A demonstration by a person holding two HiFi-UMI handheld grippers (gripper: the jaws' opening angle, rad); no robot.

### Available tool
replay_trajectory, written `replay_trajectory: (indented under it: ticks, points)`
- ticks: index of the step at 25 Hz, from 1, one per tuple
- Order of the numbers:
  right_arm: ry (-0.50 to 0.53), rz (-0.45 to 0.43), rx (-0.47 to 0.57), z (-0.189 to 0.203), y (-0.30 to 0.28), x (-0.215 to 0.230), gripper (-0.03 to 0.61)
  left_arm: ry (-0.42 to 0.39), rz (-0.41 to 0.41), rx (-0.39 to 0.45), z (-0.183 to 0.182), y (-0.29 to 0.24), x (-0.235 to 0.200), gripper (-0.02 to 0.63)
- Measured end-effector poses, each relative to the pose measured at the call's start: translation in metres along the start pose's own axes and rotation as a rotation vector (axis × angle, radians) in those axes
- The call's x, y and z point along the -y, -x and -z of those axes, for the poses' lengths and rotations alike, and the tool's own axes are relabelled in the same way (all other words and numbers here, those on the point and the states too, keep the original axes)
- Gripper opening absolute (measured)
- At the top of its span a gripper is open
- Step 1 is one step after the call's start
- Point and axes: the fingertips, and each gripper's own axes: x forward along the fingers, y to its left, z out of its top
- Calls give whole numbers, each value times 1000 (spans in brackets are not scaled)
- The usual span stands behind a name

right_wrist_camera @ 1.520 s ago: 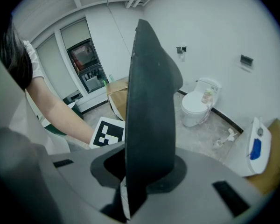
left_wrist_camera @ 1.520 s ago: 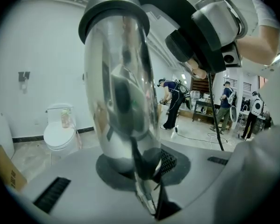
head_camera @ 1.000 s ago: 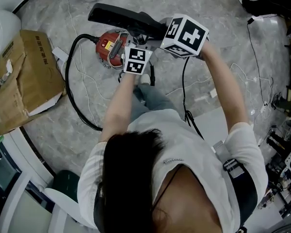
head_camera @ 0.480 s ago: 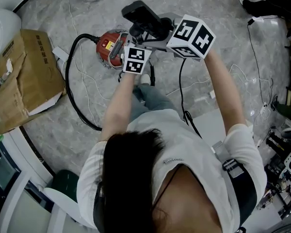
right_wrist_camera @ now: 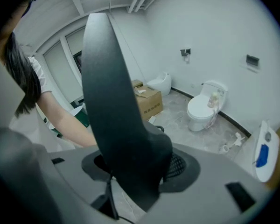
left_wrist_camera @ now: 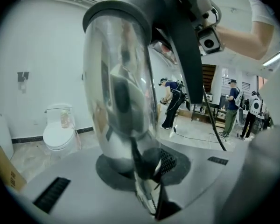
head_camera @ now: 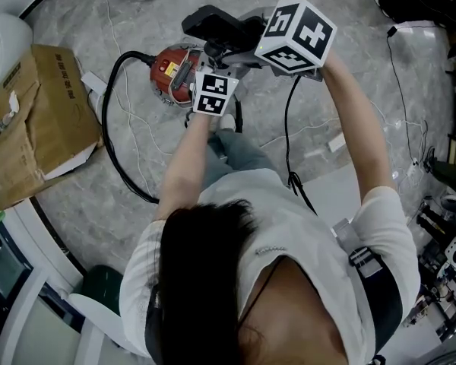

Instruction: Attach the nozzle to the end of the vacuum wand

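One nozzle (head_camera: 215,24) swung round; right gripper (head_camera: 242,38) closing onto it, left gripper (head_camera: 216,61) clamps one wand (left_wrist_camera: 121,92).

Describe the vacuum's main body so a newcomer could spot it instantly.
On the grey marbled floor, look right of the open cardboard box. A thick black hose loops up to the vacuum body. It is the only red, rounded thing there.

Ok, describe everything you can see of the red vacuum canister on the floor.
The red vacuum canister is a rounded body, plastic by its look, with a yellow label on top and a grey band. It sits on the grey marbled floor. A thick black hose runs from it and loops toward the person. Its right edge is hidden.
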Motion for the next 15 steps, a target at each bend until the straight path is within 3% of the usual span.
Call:
replay_trajectory:
  ticks: [6, 9, 15]
  points:
    - [32, -91, -172, -9, 1, -4, 255, -27, 15, 5, -2, 2, 9, 69]
    - [49, -104, -205, -19, -4, -7, 253, -31, 25, 2, 1, 4, 10, 69]
    - [-11, -171, -237, -26, -13, -13, 241, -44, 50, 26, -2, 5, 16, 71]
